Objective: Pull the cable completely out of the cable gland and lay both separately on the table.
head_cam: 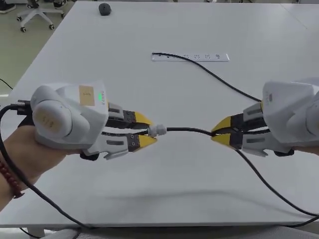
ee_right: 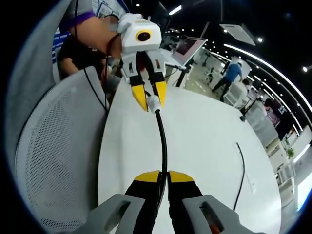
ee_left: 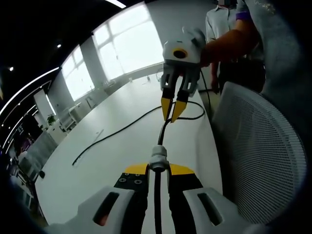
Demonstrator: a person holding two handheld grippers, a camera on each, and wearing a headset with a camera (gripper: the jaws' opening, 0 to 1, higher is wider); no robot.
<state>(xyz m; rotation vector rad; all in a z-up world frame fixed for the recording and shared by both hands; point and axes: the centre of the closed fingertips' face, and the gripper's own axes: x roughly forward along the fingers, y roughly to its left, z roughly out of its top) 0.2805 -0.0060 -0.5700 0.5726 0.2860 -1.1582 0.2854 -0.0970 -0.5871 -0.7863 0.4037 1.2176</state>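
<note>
Jaws of the left gripper (head_cam: 148, 130) clamp the small white plastic cable gland (head_cam: 158, 130); the right gripper's (head_cam: 216, 133) pinch the thin black cable (head_cam: 187, 130) at the gland's 3 o'clock. Print on the flat white strip (head_cam: 191, 57) at 12 o'clock is unreadable.

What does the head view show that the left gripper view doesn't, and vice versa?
Head view: the green light on the left gripper, and a beaded bracelet on the wrist behind it. Left gripper view: a mesh chair back beside the table, and bright windows. Both: the left gripper shut on the cable gland, the right gripper shut on the cable.
</note>
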